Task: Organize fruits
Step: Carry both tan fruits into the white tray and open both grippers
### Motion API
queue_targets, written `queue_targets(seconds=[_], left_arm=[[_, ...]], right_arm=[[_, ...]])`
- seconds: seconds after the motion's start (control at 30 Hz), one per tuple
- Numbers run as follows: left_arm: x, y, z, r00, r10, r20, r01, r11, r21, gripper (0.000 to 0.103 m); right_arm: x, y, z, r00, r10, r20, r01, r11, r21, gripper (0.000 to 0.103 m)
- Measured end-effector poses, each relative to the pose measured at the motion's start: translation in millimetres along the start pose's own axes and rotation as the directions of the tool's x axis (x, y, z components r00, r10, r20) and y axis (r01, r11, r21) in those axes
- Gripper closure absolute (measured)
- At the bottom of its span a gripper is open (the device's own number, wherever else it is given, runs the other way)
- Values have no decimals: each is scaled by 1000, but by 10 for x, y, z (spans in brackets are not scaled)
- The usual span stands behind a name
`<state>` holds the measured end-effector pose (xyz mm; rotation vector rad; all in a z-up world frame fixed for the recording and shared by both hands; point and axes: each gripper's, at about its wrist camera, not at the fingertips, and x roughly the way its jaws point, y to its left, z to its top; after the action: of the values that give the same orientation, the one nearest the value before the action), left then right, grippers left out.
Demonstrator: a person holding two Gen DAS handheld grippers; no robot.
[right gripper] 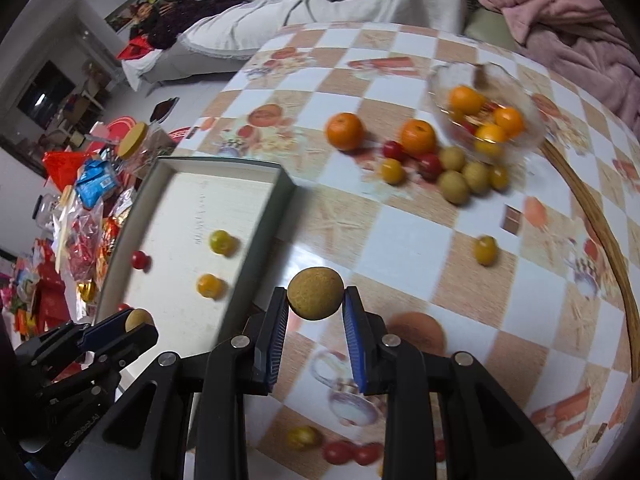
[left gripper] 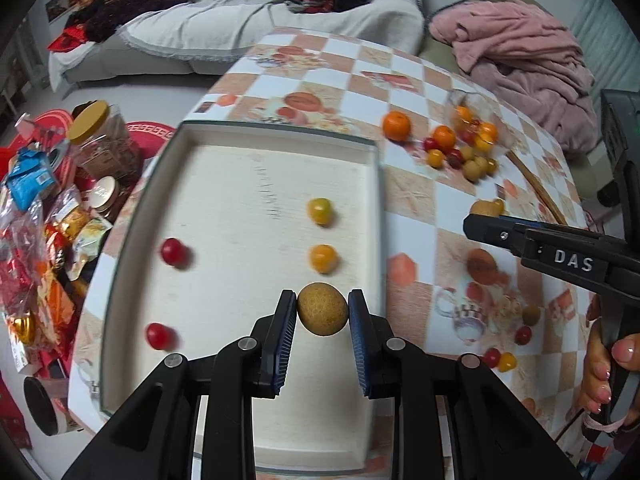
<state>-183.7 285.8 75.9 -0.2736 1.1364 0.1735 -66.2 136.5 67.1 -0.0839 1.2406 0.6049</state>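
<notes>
Had left gripper (left gripper: 322, 314) clamped on brown fruit (left gripper: 322, 309), lower centre, over tray (left gripper: 280, 184). Right gripper (right gripper: 315, 300) clamped on second brown fruit (right gripper: 315, 293), centre frame, over counter (right gripper: 400, 220).

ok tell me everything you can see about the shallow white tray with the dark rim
The shallow white tray with the dark rim is rectangular, with low upright walls and a scuffed, off-white floor. It lies flat on the checked orange-and-white tablecloth, at the table's left side. Inside sit two red cherry tomatoes in one column and two yellow cherry tomatoes in another, spaced apart. The left gripper, shut on a round brown fruit, is in front of its right part; whether that fruit touches the tray cannot be told.
</notes>
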Motion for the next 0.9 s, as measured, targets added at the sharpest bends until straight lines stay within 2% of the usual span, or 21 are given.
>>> queue_targets(seconds=[0.17, 0.37, 0.6, 0.9], left_arm=[[105, 343, 17, 998, 56, 2, -56, 998, -37, 75], [320, 586, 43, 996, 83, -27, -84, 994, -69, 75], [474, 682, 82, 994, 100, -44, -102, 993, -63, 75], [539, 677, 108, 992, 114, -50, -116, 993, -35, 75]], right_arm=[[170, 329, 155, 999, 36, -18, -37, 998, -46, 73], [482, 673, 362, 997, 48, -52, -53, 994, -97, 73], [861, 880, 562, 995, 28, -91, -40, 992, -123, 73], [1153, 1003, 634, 992, -12, -125, -9, 987, -161, 72]])
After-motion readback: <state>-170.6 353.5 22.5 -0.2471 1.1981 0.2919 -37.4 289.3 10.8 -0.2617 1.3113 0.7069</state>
